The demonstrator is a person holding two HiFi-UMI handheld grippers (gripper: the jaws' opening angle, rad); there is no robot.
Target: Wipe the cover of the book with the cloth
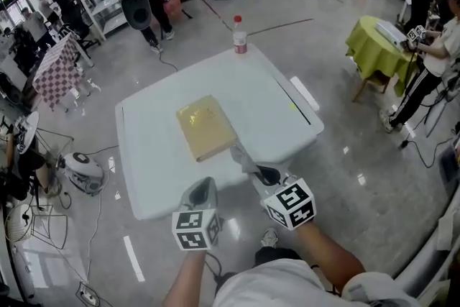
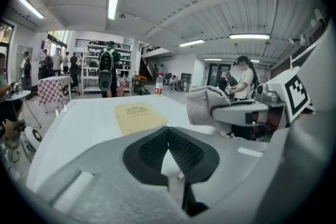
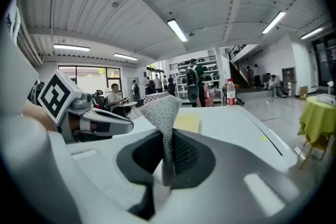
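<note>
1. Right gripper (image 3: 168, 165): its jaws are clenched on the grey cloth (image 3: 161, 110). A pinched fold stands up between the pads and fans out above them. In the head view the cloth's free end reaches forward from this gripper toward the book.
2. Left gripper (image 2: 169, 136): its jaws are pressed together with nothing between them. It hangs over the near edge of the white table (image 1: 151, 169), pointing forward, and sits apart from the book.
3. Book (image 1: 205, 127): it lies flat on the table with its yellow cover up, near the middle and a little toward the person. Nothing rests on it.
4. Direction from the tongs: the book is ahead of both grippers. From the right gripper it lies forward and to the left, and from the left gripper it lies almost straight ahead.
5. Long axis: the book's long sides run away from the person, and the far end leans slightly left. A stroke along the cover would therefore go forward and a touch leftward.
6. Nearer arm: the right gripper is closer. The cloth tip is just beside the book's near right corner, and I cannot tell whether it touches.
7. Judgement: wiping does not look begun. The cloth should come onto the cover over that near right corner.
8. Farther out: a bottle (image 1: 239, 36) stands at the table's far edge, well apart from the book.
</note>
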